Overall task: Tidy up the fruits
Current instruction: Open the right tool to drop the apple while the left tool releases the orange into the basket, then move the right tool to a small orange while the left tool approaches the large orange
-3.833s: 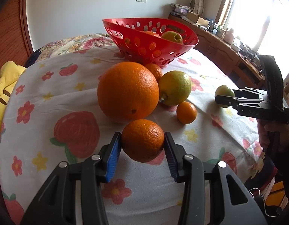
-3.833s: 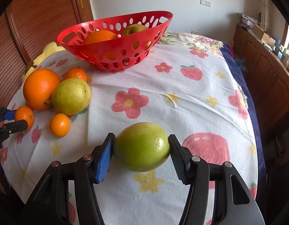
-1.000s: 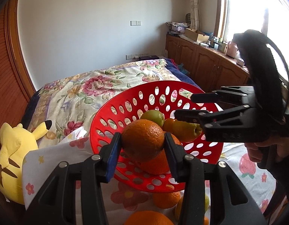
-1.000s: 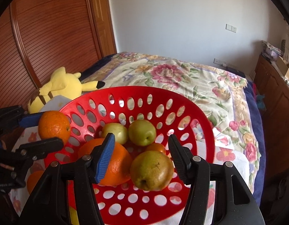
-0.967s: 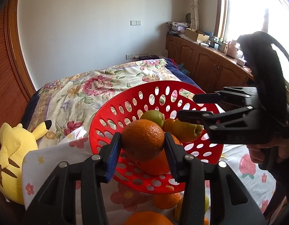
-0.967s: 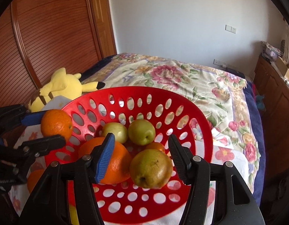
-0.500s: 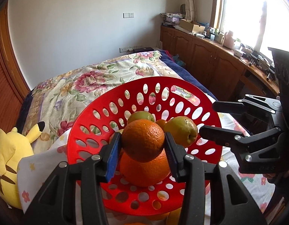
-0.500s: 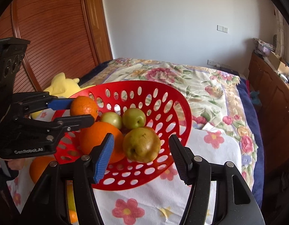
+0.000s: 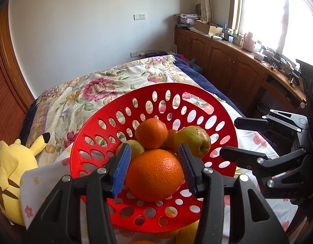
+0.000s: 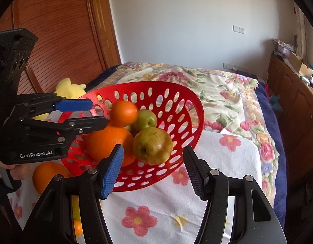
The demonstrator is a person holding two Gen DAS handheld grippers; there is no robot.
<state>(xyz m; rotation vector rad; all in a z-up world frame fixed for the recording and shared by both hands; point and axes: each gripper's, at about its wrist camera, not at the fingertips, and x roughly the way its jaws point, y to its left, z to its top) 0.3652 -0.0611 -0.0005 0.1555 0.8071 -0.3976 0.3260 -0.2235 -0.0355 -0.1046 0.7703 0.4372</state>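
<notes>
While the flowered bedspread [image 10: 227, 85] fills the room behind, the white cloth [image 10: 227, 183] with its printed blossoms carries a red perforated basket [image 9: 199, 99], tilted and heaped. Inside it lie a big orange [image 9: 154, 175], a brownish pear [image 10: 152, 148], a small orange [image 9: 151, 133] on top of the pile and a green apple [image 10: 145, 120] behind. More fruit waits on the cloth beside and under the basket, one orange [image 10: 47, 175] among them. The left gripper [image 9: 154, 168] hovers over the basket, jaws opening and empty, the small orange lying free beyond its tips. The right gripper [image 10: 153, 169] stands part open at the near rim, holding nothing. I judge the drop-off step done; next, both should swing down to the loose fruit without knocking the tilted basket.
</notes>
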